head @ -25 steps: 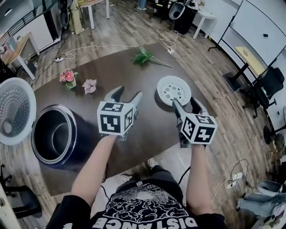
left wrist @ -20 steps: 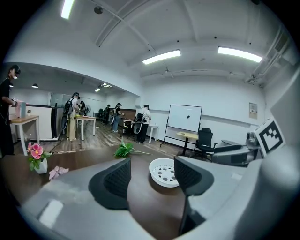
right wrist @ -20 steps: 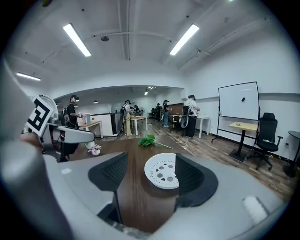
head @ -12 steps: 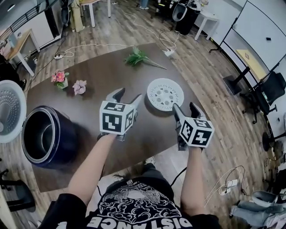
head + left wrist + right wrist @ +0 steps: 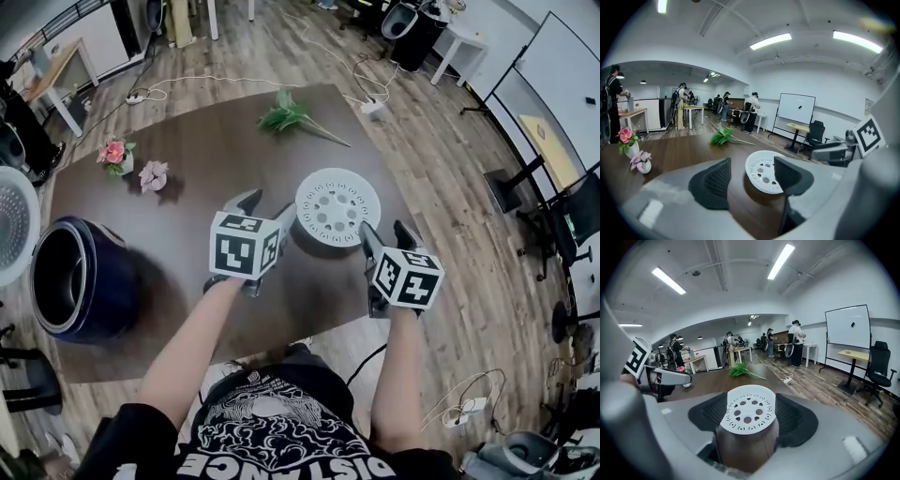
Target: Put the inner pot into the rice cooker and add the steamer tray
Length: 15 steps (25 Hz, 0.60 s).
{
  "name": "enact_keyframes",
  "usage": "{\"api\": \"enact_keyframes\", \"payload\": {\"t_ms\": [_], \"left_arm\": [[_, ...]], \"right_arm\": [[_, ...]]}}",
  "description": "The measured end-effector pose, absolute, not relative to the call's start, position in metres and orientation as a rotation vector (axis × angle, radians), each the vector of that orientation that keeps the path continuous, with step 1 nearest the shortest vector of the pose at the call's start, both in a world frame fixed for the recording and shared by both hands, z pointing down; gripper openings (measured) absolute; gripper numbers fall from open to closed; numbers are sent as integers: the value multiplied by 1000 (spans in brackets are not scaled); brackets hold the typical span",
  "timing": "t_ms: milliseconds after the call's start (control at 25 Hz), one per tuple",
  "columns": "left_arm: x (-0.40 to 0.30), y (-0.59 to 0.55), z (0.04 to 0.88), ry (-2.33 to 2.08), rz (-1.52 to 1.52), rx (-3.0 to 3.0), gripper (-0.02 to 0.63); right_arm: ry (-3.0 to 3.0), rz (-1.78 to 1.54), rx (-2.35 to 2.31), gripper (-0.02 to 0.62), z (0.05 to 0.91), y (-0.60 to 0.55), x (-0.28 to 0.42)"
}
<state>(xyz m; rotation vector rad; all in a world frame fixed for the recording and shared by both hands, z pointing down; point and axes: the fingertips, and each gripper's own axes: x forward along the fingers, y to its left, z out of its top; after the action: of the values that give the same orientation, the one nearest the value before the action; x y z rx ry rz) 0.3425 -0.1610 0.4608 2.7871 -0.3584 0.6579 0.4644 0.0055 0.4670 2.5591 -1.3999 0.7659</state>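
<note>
The white perforated steamer tray (image 5: pixel 337 206) lies flat on the dark table (image 5: pixel 206 141). My left gripper (image 5: pixel 267 208) is open just left of it, its right fingertip near the tray's rim. My right gripper (image 5: pixel 386 230) is open at the tray's near right edge. Neither holds anything. In the left gripper view the tray (image 5: pixel 761 171) lies ahead, partly behind the right finger (image 5: pixel 792 176). In the right gripper view the tray (image 5: pixel 749 413) lies straight ahead of the open gripper (image 5: pixel 750 427). The dark blue rice cooker (image 5: pixel 70 281) stands open at the table's left, its white lid (image 5: pixel 9 220) raised.
A green sprig (image 5: pixel 295 117) lies at the table's far side. Two small flower pots (image 5: pixel 114 155) (image 5: pixel 153 175) stand at the far left. The table's near edge runs just under my forearms. Chairs, cables and people are around the room.
Both grippers have moved forward and down, closing in on the steamer tray. Their jaws stand as wide as before. The cooker has slid toward the picture's left edge.
</note>
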Motion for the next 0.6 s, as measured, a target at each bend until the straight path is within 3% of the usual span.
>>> {"api": "enact_keyframes", "payload": {"t_ms": [600], "left_arm": [[398,-158,524,-455,803,2614,285]], "right_arm": [[-1498,943,2378,311,531,-9,535]]}}
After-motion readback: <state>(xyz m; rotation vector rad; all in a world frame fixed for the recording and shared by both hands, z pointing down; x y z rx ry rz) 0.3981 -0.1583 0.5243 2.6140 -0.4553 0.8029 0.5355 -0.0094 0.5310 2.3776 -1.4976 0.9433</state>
